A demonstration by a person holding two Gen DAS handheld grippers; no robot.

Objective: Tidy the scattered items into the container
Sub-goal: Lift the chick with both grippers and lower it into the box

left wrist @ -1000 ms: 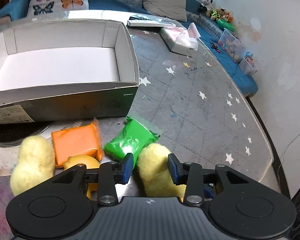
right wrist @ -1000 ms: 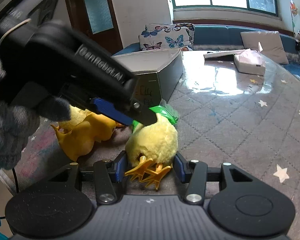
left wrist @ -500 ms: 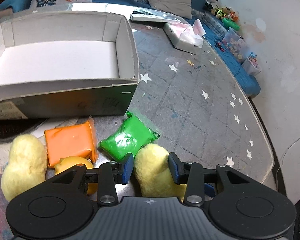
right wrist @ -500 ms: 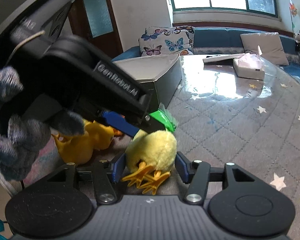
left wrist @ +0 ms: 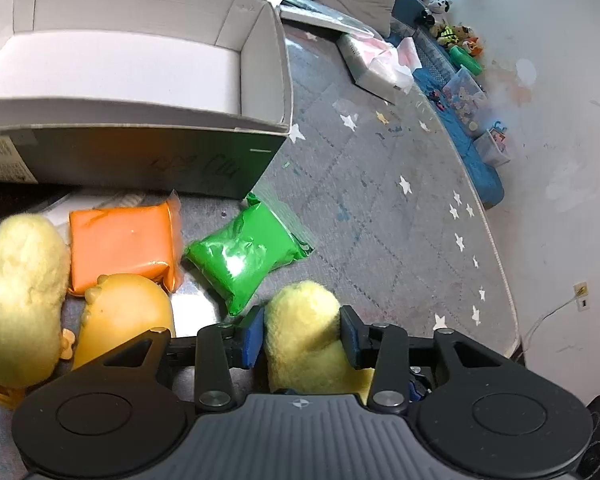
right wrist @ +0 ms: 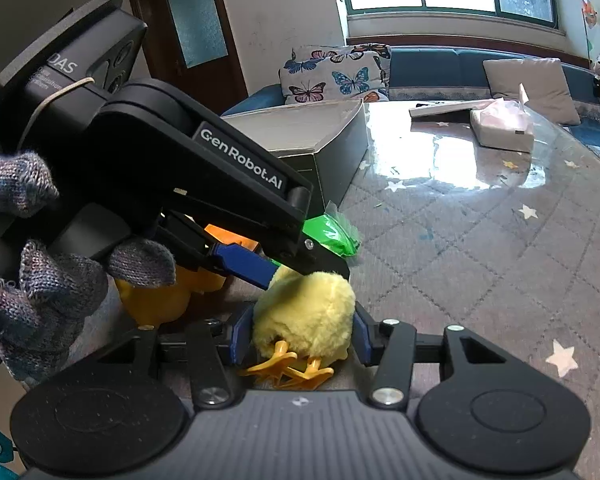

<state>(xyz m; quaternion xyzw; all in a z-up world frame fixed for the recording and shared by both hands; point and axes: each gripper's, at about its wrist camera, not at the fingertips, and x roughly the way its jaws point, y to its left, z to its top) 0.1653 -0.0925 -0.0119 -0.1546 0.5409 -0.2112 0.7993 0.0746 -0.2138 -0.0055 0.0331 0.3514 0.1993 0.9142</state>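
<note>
A yellow plush chick (left wrist: 304, 328) (right wrist: 306, 314) lies on the table with both grippers around it. My left gripper (left wrist: 302, 338) is shut on its upper body. My right gripper (right wrist: 298, 338) is shut on its lower body, above the orange feet. The left gripper also shows in the right wrist view (right wrist: 268, 268), coming in from the upper left. A green packet (left wrist: 246, 252), an orange packet (left wrist: 120, 244), an orange rubber duck (left wrist: 126, 320) and a second plush chick (left wrist: 18, 300) lie nearby. The open cardboard box (left wrist: 140, 156) stands behind them, with nothing inside.
A tissue box (left wrist: 376, 66) and a flat white item (left wrist: 320, 16) lie farther back on the star-patterned table top (left wrist: 400, 220). The table's rounded edge runs along the right. A sofa with cushions (right wrist: 336, 74) stands beyond the table.
Both grippers have closed more tightly on the plush chick. The left wrist view has shifted nearer to the box and the packets.
</note>
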